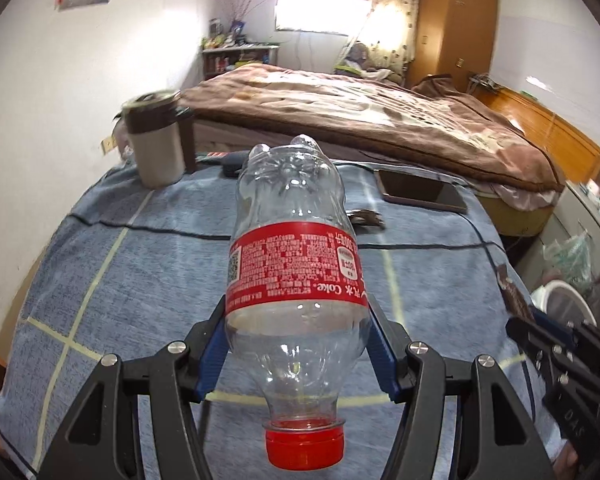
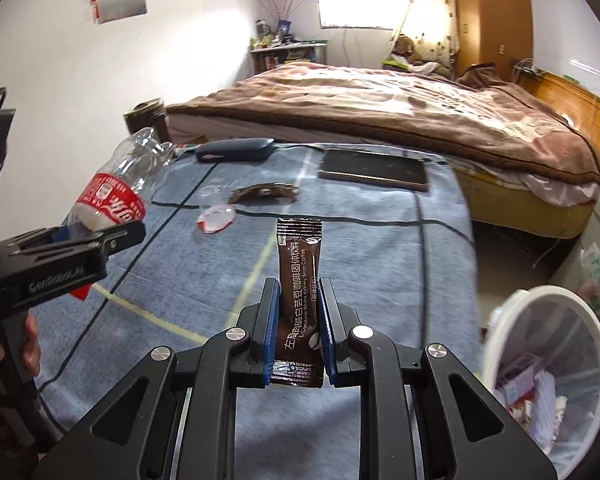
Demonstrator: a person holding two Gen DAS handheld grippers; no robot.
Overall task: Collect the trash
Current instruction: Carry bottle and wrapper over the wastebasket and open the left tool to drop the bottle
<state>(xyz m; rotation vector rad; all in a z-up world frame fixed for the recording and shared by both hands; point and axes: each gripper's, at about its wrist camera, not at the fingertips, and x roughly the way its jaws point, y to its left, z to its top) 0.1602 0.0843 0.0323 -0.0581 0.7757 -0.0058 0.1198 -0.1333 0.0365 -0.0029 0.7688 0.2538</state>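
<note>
We have the left hand-held gripper (image 1: 296,344) clamped on the empty cola bottle (image 1: 296,264), cap toward us, and the right hand-held gripper (image 2: 299,332) pinched narrow on a brown coffee sachet (image 2: 299,280), both lifted above the blue-clothed counter (image 2: 380,240). The white waste bin (image 2: 512,320) sits low to the right. Risks: the smooth round bottle may slip or pivot between the pads; either item could miss the rim. A torn wrapper (image 2: 266,193) and small cup (image 2: 214,212) remain farther out.
</note>
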